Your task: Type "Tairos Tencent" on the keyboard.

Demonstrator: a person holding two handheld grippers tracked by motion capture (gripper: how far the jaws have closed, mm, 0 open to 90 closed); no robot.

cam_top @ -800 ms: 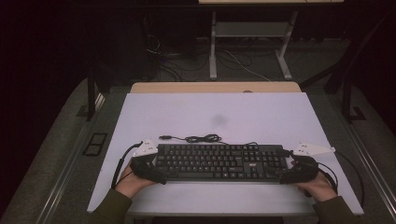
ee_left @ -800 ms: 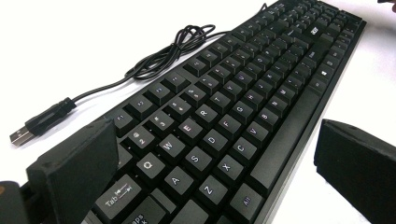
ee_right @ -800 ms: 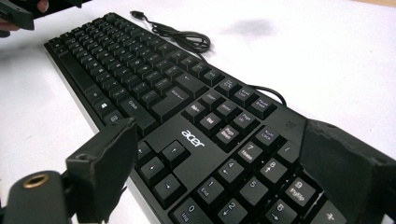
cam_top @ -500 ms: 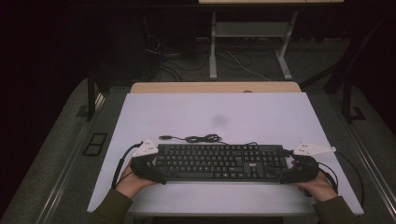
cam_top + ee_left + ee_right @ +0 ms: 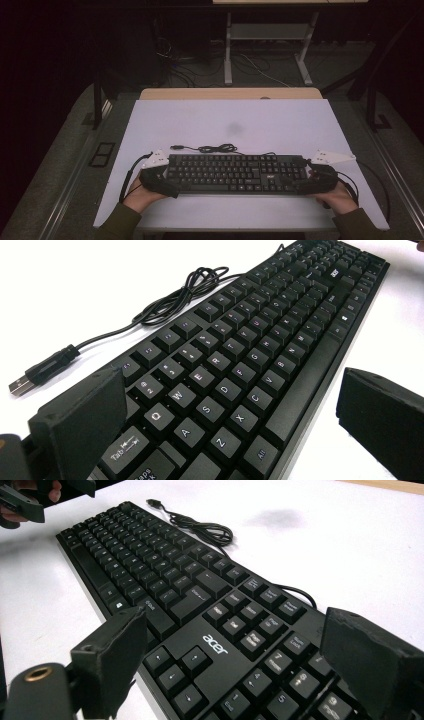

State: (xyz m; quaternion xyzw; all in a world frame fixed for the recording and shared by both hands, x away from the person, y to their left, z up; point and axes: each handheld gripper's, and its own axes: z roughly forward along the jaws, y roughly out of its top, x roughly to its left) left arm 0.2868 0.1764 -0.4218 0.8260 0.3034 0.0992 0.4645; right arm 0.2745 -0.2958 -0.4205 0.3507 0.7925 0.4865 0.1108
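The white table [image 5: 200, 120] lies bare across the frame's middle, its near edge at the bottom. The black keyboard [image 5: 235, 172] sits low centre, cable [image 5: 210, 148] coiled just behind. The left gripper [image 5: 167, 186] and right gripper [image 5: 299, 186] straddle its ends, jaws wide, pinching nothing.

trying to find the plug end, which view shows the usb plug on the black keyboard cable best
The left gripper view: the silver USB plug on the thin black cable lies close and sharp, metal tip clear. The right gripper view shows it far off, small and dark. The high view shows it as a tiny end behind the black plastic keyboard.
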